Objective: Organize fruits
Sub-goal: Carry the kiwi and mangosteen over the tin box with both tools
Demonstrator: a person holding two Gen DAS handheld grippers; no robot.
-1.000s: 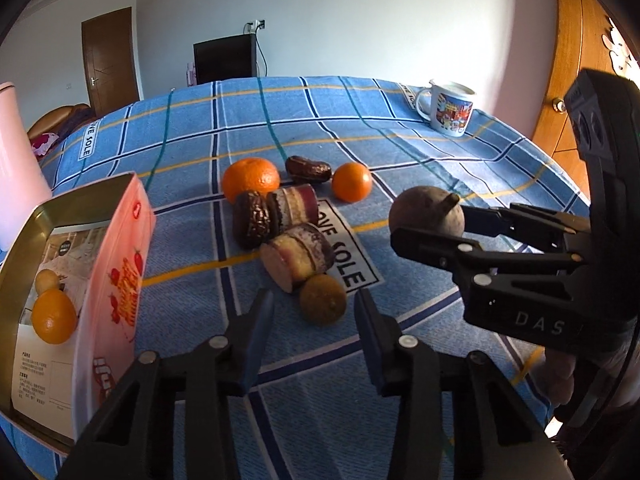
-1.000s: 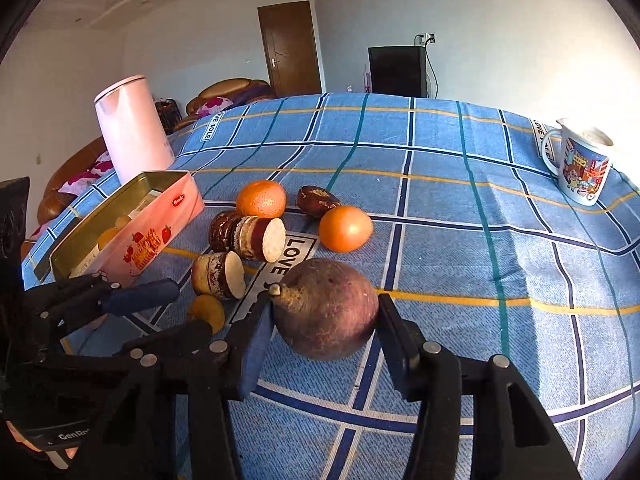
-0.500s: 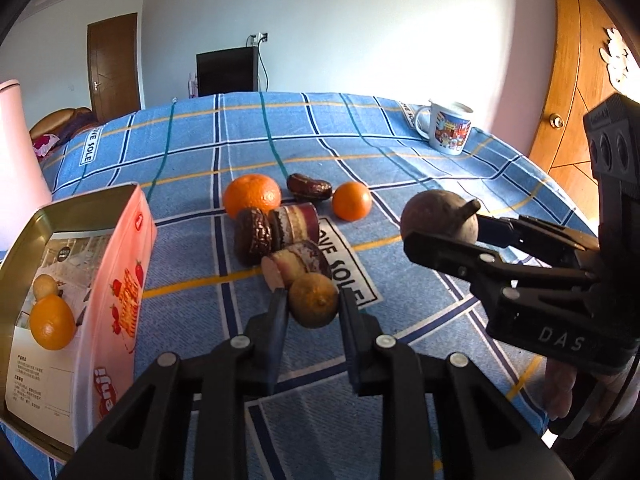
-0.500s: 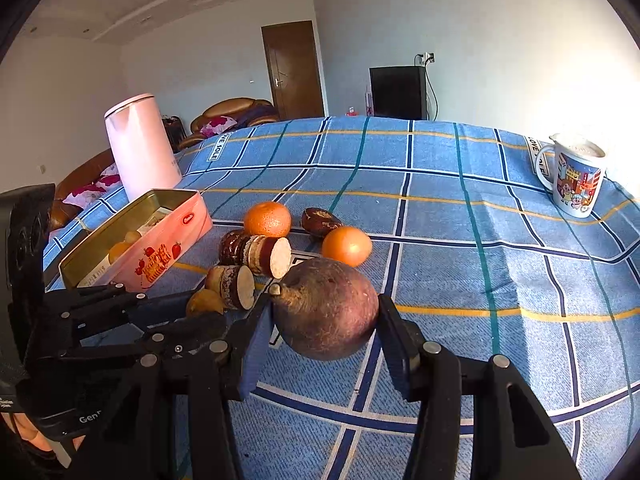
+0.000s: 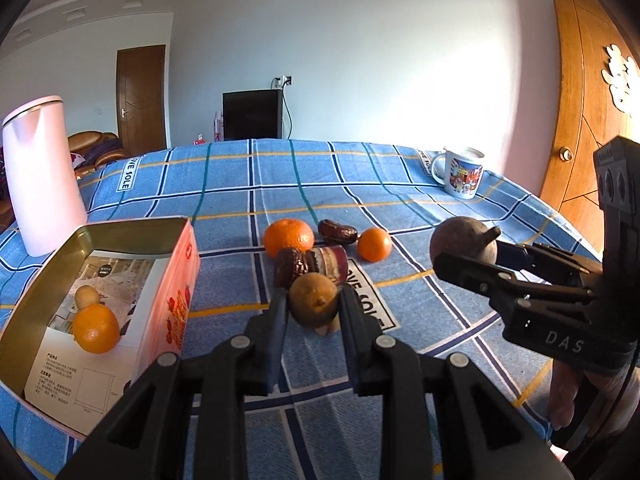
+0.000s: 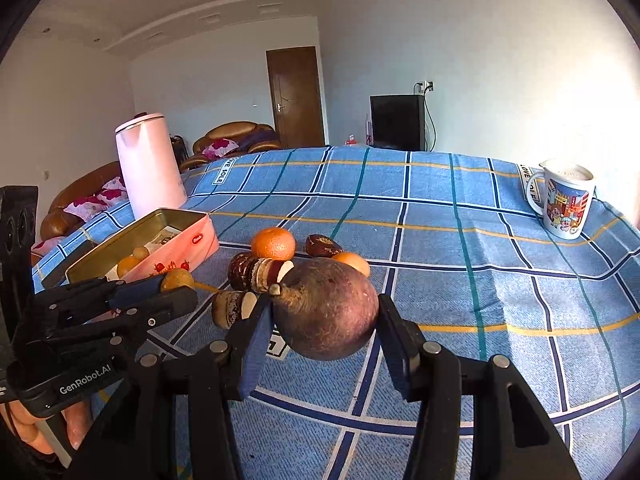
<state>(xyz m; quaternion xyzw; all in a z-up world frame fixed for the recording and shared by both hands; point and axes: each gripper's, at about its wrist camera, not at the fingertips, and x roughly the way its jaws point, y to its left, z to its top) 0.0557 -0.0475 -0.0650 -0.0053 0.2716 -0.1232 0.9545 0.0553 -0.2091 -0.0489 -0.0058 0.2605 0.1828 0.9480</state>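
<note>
I'm holding two fruits in the air over the blue checked tablecloth [image 5: 400, 200], and the tin box [image 5: 48, 264] is waiting to my left with an orange [image 5: 96, 328] already lying in it. My right gripper [image 6: 324, 320] is pinching the big brown round fruit [image 6: 326, 312] only at its widest bulge, jaws spread far apart; I'm judging that a tilt could be rolling it out onto the loose pile below. My left gripper [image 5: 314, 312] is squeezing the small brownish fruit [image 5: 313, 304] with its jaws narrow; being round, it might be slipping if I swing fast toward the box. The two grippers are working close together, so they could be knocking. The cut pieces [image 6: 260, 272] behind are partly hidden, and I'm not making out what they are.
</note>
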